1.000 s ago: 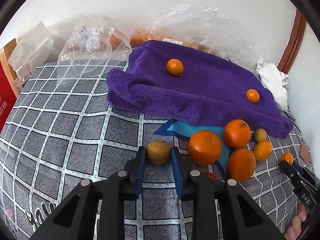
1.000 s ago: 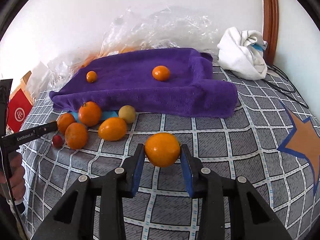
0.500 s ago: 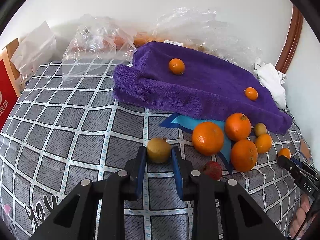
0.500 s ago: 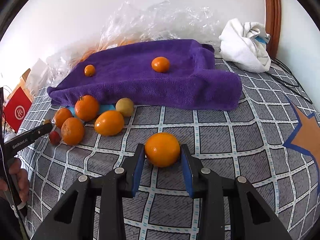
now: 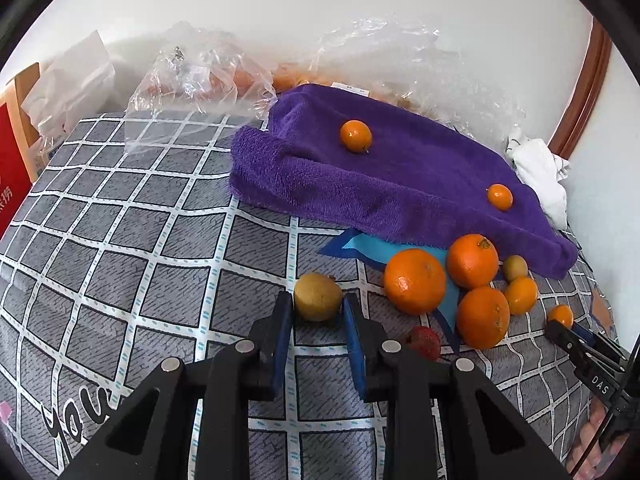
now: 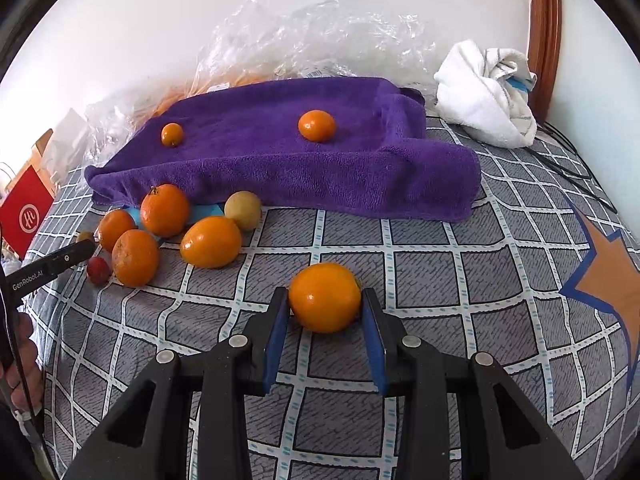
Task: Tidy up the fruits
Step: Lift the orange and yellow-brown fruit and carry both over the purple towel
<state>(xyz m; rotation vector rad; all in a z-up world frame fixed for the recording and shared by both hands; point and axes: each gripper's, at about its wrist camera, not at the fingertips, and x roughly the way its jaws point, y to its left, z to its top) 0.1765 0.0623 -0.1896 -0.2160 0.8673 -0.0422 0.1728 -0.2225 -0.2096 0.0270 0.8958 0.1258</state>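
Two small oranges [image 5: 355, 136] lie on the purple towel [image 5: 400, 184]; left hand-held gripper [image 5: 318, 312] pinches a yellow fruit [image 5: 318, 297], right hand-held gripper [image 6: 325, 312] an orange [image 6: 325, 297]; a pile [image 6: 168, 236] at centre left awaits sorting.

You've got bright, even daylight in both views, soft shadows only. The white wall [image 6: 160, 40] blows out toward the far left. Glare on the plastic bags [image 5: 192, 68] and small highlights on the oranges [image 5: 414, 280]. Heavy fisheye bending, black corners. Focus sharp throughout.
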